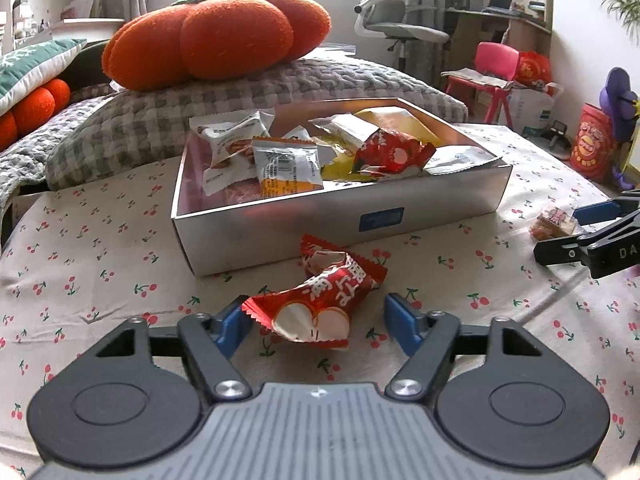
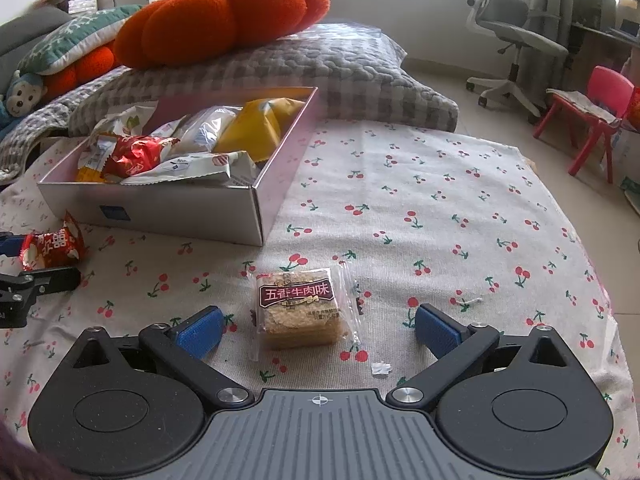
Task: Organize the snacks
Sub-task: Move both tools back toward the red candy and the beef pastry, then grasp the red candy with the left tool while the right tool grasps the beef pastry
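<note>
While box (image 1: 280, 220) sits far, left claw (image 1: 316, 320) wide around red packet (image 1: 320, 300), right claw (image 2: 318, 328) wide around cracker pack (image 2: 300, 308); next: close, lift.

Grey office chair (image 1: 394, 12), pale floor (image 2: 460, 92)

Blue label (image 1: 381, 219) on the box (image 1: 280, 228) front (text too blurred to read).

Readable print on the snacks

The near clear-wrapped cracker pack (image 2: 301, 309) has a dark label reading "五香牛肉味"; other wrappers' print is illegible.
</note>
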Tool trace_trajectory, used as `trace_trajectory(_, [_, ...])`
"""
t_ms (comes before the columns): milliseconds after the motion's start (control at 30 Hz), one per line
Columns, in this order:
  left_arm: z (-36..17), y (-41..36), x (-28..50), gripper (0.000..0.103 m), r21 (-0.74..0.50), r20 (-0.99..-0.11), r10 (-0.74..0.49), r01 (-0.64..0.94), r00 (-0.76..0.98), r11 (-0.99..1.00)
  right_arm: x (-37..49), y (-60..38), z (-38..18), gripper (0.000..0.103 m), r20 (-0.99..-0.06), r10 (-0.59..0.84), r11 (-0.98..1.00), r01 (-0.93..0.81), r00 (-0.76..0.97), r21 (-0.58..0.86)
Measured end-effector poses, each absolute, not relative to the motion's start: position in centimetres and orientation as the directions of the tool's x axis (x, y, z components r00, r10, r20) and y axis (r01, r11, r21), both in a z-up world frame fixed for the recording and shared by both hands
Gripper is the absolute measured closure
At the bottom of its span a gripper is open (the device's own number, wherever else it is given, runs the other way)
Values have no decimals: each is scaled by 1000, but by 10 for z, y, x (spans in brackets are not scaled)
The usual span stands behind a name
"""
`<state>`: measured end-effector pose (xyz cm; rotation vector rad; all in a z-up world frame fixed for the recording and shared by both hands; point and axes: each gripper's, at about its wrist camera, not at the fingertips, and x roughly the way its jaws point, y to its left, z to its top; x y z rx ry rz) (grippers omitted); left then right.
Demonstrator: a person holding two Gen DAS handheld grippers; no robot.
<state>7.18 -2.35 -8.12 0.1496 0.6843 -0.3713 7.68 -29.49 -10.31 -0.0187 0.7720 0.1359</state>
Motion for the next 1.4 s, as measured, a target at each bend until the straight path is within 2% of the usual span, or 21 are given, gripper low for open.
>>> trace_trajectory(133, [-79,-24,71,53,23,-643,-287,393,710,919,77,-295,-102,7,-695,125,990,-138,708,37])
trace_trajectory(333, [-78,-24,72,68,23,-648,-293,403,703,915,76,-294,-99,21,-690,136,988,-151,711,39])
trace_trajectory(433, [-77,-25,72,75,27,-648,-289,401,704,916,75,-293,-97,33,-686,141,987,-159,713,38])
trace_trajectory(500, [-77,-24,72,77,26,-649,-290,401,704,916,75,-292,-96,46,-685,144,986,-162,714,38])
trace_trajectory(567, [-77,-24,72,77,23,-650,-290,400,703,916,75,-290,-94,51,-683,145,985,-166,716,36])
trace_trajectory(667, [-78,-22,72,73,4,-650,-303,402,697,915,74,-288,-93,54,-681,148,984,-173,717,32])
trace_trajectory(700, [-78,-22,73,62,-5,-652,-309,403,693,915,74,-287,-93,56,-680,148,984,-175,718,29])
trace_trajectory(733, [-78,-22,73,46,-9,-653,-309,401,692,916,74,-287,-93,56,-679,147,984,-177,719,25])
trace_trajectory(800, [-79,-23,74,36,-17,-654,-307,393,691,920,73,-285,-92,57,-679,149,983,-182,718,24])
trace_trajectory(900, [-78,-24,79,27,-58,-664,-316,375,678,925,73,-284,-92,59,-680,153,982,-187,717,25])
trace_trajectory(1267, [-76,-19,89,26,-231,-657,-364,283,660,931,72,-280,-90,60,-686,168,978,-207,708,25])
trace_trajectory(1400, [-75,-13,91,31,-286,-649,-372,240,664,928,71,-279,-90,60,-687,167,978,-210,707,22])
